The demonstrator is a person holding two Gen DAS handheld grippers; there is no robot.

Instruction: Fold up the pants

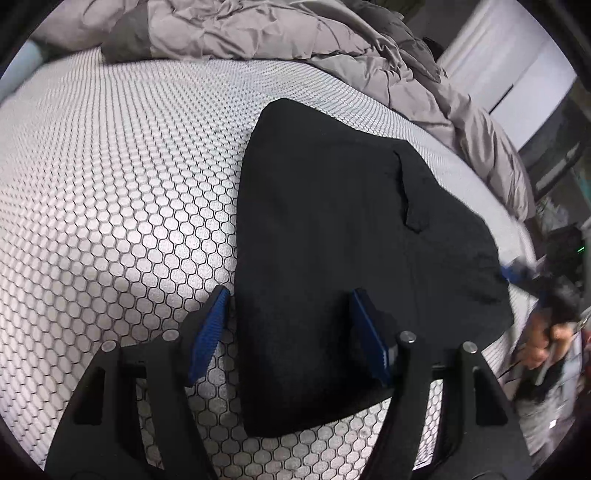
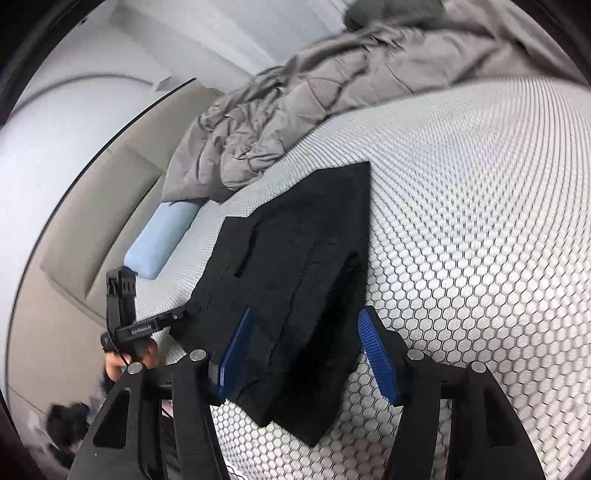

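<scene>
Left gripper (image 1: pixel 288 328): fingers spread wide, empty, above the near edge of the black pants (image 1: pixel 332 229). Right gripper (image 2: pixel 306 350): fingers likewise wide, empty, over the pants' near end. Pants lie folded at frame centre on the honeycomb-patterned mattress (image 1: pixel 110 184). Grey comforter (image 1: pixel 258 33) is bunched along the upper frame.

The bed (image 1: pixel 110 184) has a white cover with a dark hexagon pattern. Folded black pants (image 1: pixel 332 258) lie flat on it; a rumpled grey comforter (image 1: pixel 258 33) is heaped along its far edge.

Left tongs (image 1: pixel 290 334) spread wide; right tongs (image 2: pixel 306 354) likewise.
</scene>
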